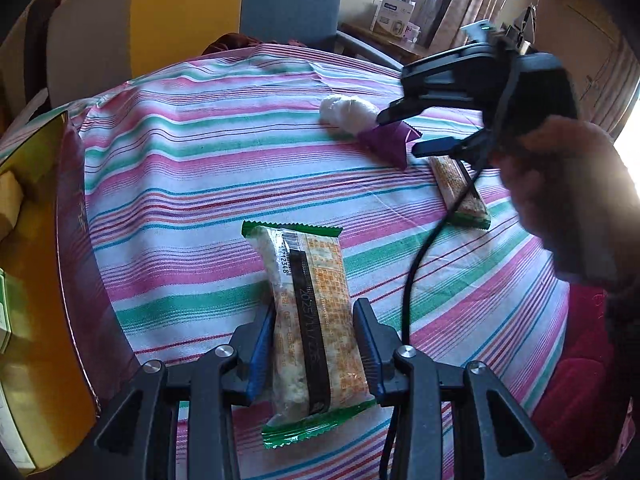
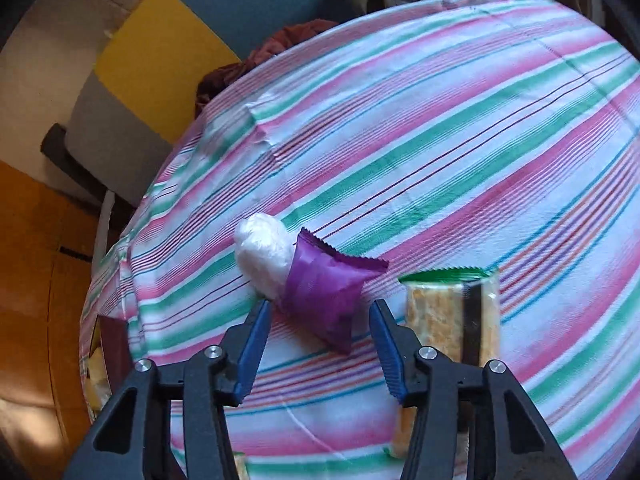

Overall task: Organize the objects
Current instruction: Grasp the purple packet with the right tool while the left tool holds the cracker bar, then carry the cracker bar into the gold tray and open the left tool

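A snack bar in a clear wrapper with green ends (image 1: 312,312) lies on the striped tablecloth (image 1: 208,168), its near half between the blue pads of my left gripper (image 1: 314,312); the jaws stand close on both sides of it. My right gripper (image 2: 320,306) is open, its tips on either side of a purple packet (image 2: 328,296). A white wrapped ball (image 2: 264,256) touches the packet on the left. A second snack bar (image 2: 452,316) lies just right of the right finger. The left wrist view shows the right gripper (image 1: 404,132) over the purple packet (image 1: 386,142).
An open box with a dark red wall and gold lining (image 1: 76,240) stands at the table's left edge, with packets inside. A chair with a blue back (image 1: 292,0) and a dark red cloth (image 2: 256,68) stand behind the table. A black cable (image 1: 416,272) hangs from the right gripper.
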### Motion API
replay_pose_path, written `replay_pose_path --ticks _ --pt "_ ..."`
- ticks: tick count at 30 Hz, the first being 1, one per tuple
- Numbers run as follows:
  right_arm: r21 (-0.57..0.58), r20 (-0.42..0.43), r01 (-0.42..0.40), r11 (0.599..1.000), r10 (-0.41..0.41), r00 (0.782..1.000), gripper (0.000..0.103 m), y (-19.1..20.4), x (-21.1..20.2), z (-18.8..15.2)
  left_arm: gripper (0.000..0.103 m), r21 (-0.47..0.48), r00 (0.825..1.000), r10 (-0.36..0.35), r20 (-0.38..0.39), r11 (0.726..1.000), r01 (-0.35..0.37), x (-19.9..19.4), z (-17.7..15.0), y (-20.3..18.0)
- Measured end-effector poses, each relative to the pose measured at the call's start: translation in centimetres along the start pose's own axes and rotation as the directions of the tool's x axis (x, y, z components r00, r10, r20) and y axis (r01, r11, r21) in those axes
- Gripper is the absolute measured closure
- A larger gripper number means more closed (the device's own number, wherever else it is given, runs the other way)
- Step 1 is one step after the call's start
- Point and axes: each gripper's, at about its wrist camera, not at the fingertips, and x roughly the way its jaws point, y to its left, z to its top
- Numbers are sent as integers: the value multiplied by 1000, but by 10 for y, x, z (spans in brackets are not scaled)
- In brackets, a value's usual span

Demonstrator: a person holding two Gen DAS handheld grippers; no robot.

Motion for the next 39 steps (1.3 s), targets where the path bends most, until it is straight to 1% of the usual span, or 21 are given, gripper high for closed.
replay_pose_path --ticks 1,3,5,6,7,8,10,12,14,18,19,21,24,27,28,33,39 --pt "0 -1 28 1000 -28 1000 50 1 6 3 64 -1 1000 -3 2 1000 3 0 0 0" --pt "-13 -7 48 999 -48 999 49 4 16 8 64 -4 1000 -9 6 1000 9 0 -1 1" --pt "-70 12 90 994 -89 996 50 12 20 11 64 0 1000 -12 9 1000 12 0 -2 2" --pt "-106 14 114 988 -113 993 58 17 21 10 64 2 1000 -11 11 1000 11 -1 -3 1" --pt "-151 16 135 979 -134 991 61 22 23 8 64 3 1000 -11 13 1000 11 -1 -3 1" --pt "-179 13 136 975 -136 991 62 23 22 6 64 3 1000 -11 15 1000 11 -1 -3 1" --pt "-240 -7 134 962 -139 990 68 27 20 -2 64 4 1000 -11 19 1000 11 -1 -4 0" --pt "-300 -37 133 945 -150 988 69 31 18 -14 64 2 1000 -12 20 1000 11 -1 -4 0" --pt "-371 -59 131 919 -164 985 70 37 14 -32 64 2 1000 -12 23 1000 12 -1 -4 0" --pt "-419 -98 96 903 -150 984 70 39 5 -62 65 10 1000 -8 26 1000 8 -1 -4 1" --pt "-438 -97 88 894 -145 985 70 40 3 -70 67 7 1000 -4 23 1000 4 -1 -3 1" --pt "-481 -68 107 870 -159 985 71 43 1 -80 69 9 1000 6 27 1000 -6 -5 -3 1" --pt "-503 -54 109 858 -157 986 71 44 5 -81 69 10 999 11 46 1000 -12 -17 -5 0" --pt "-547 -23 141 825 -184 983 72 47 7 -87 69 14 997 12 76 1000 -13 -32 -6 1" --pt "-553 -16 148 820 -188 982 72 47 6 -88 70 11 996 11 86 1000 -12 -37 -6 1" --pt "-572 -4 160 805 -198 980 72 48 8 -90 70 -1 989 42 140 999 -42 -67 -7 7" --pt "-582 3 168 796 -204 979 72 57 20 -90 70 -40 973 108 206 994 -102 -101 -8 23"
